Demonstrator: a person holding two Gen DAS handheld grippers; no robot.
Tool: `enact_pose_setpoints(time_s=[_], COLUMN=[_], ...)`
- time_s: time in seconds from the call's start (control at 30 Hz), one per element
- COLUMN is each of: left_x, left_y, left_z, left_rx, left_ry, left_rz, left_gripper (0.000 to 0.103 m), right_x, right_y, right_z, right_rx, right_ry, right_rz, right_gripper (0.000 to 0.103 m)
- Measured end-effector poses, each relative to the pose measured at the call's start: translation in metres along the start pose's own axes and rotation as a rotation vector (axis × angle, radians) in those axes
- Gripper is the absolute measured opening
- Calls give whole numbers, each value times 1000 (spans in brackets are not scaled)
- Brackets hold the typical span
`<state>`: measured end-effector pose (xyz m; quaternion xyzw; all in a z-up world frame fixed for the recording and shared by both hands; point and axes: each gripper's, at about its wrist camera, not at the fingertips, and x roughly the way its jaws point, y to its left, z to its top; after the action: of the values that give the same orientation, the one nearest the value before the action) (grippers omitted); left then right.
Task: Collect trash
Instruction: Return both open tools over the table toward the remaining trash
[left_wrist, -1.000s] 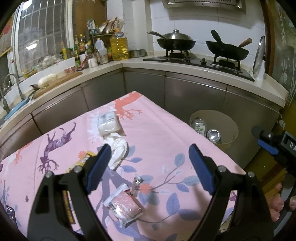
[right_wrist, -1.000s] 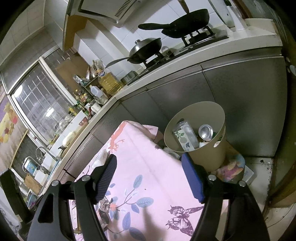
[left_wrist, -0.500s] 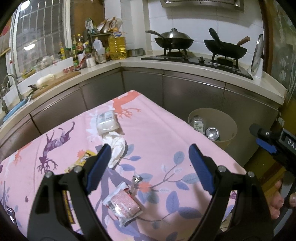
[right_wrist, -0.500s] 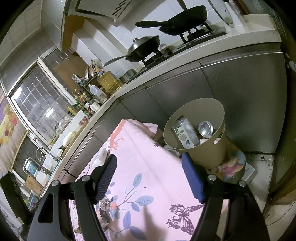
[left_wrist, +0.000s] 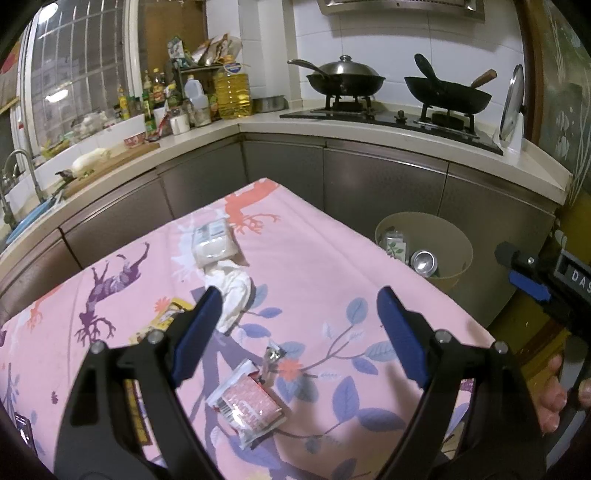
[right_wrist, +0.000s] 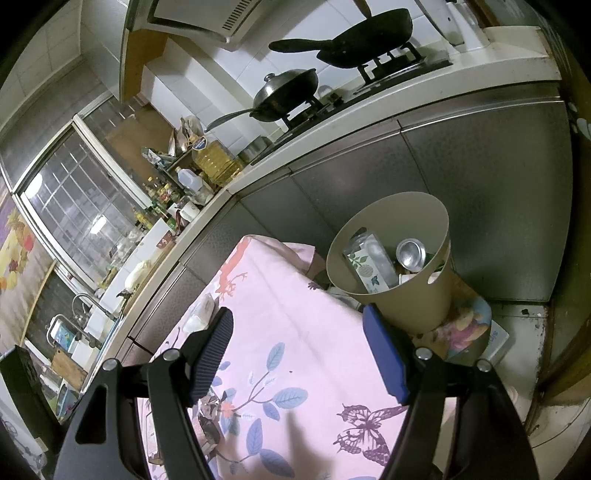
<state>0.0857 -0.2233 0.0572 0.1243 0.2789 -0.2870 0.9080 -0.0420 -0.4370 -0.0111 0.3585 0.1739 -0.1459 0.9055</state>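
- Two grippers, both mine, hang over a pink floral cloth (left_wrist: 314, 258).
- My left gripper (left_wrist: 299, 325) has its jaws wide apart, holding nothing.
- A red packet (left_wrist: 247, 404) lies between and below those jaws; a white tissue (left_wrist: 232, 286) sits just past the left jaw.
- My right gripper (right_wrist: 295, 347) is also spread and empty.
- The bin (right_wrist: 417, 299) stands just beyond its right jaw, with a can (right_wrist: 410, 254) inside.
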Motion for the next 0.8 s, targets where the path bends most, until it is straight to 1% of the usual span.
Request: enact_pose_setpoints(time_s=[0.5, 0.8], left_x=[0, -2], left_y=[1, 12], left_z=[0, -9], left_rx=[1, -1], left_ry=[1, 0], left_rz=[1, 11], left_gripper=[82, 82], right_x=[0, 0], right_y=[2, 5], right_z=[-3, -4], right_rx=[-8, -11], right_ry=[4, 6], right_rz=[3, 4], right_gripper=[70, 70])
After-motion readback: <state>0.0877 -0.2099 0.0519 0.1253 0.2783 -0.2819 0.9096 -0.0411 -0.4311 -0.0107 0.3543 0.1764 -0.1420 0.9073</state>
